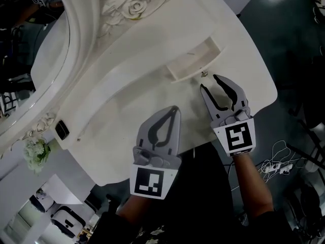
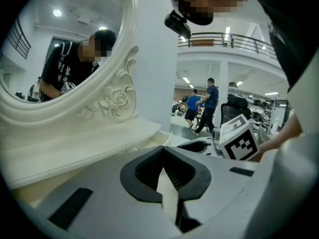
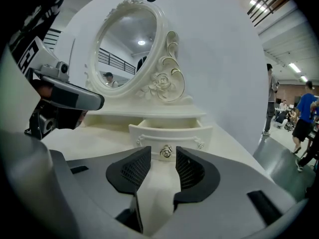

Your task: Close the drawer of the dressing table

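Observation:
The white dressing table (image 1: 127, 111) carries a small drawer (image 1: 195, 60) that stands pulled out at its right side. In the right gripper view the drawer front (image 3: 169, 132) faces me with its metal knob (image 3: 166, 152) in the middle. My right gripper (image 1: 210, 82) is open just in front of the drawer, and the knob (image 1: 204, 74) sits at the gap between its fingertips (image 3: 144, 152), untouched by the pads. My left gripper (image 1: 175, 108) hovers over the tabletop to the left of it, shut on nothing. In its own view the left gripper (image 2: 163, 148) has its tips meeting.
An oval mirror (image 1: 30, 50) in a carved frame stands at the back left of the table. A small dark object (image 1: 61, 130) and white flowers (image 1: 36, 154) lie near the table's left corner. Cables (image 1: 279, 159) lie on the dark floor to the right. People stand in the hall behind.

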### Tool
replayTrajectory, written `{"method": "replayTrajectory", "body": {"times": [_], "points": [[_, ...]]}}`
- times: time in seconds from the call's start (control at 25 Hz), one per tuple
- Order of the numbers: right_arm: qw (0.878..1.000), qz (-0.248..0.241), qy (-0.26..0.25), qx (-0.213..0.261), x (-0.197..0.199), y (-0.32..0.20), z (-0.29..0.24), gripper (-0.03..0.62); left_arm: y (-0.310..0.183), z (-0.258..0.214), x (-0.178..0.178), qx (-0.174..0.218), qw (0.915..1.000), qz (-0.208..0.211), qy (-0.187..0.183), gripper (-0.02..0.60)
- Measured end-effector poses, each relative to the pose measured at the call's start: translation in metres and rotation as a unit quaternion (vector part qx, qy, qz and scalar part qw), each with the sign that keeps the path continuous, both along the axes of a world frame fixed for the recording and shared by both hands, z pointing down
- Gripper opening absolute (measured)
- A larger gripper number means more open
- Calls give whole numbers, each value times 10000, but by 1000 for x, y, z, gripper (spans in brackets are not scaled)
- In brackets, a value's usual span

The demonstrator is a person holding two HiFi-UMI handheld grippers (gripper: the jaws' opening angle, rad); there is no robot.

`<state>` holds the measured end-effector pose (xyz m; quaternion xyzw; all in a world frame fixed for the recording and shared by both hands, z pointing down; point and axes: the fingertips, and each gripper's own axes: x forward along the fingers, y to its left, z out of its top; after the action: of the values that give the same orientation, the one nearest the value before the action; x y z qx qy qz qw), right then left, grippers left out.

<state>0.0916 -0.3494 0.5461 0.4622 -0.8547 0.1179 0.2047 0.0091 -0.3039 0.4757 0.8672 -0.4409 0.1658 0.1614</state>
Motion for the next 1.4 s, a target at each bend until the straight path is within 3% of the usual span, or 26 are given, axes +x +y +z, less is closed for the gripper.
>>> {"method": "replayTrajectory", "body": {"times": [0.36,1.4], "points": [[9999,28,141,-81,-4,-15,14,112,3,16,-8,-291,9996,22,49,3],[9995,121,290,5,-15,-37,9,94,0,23,-21,-281,9996,72,52,3]]}}
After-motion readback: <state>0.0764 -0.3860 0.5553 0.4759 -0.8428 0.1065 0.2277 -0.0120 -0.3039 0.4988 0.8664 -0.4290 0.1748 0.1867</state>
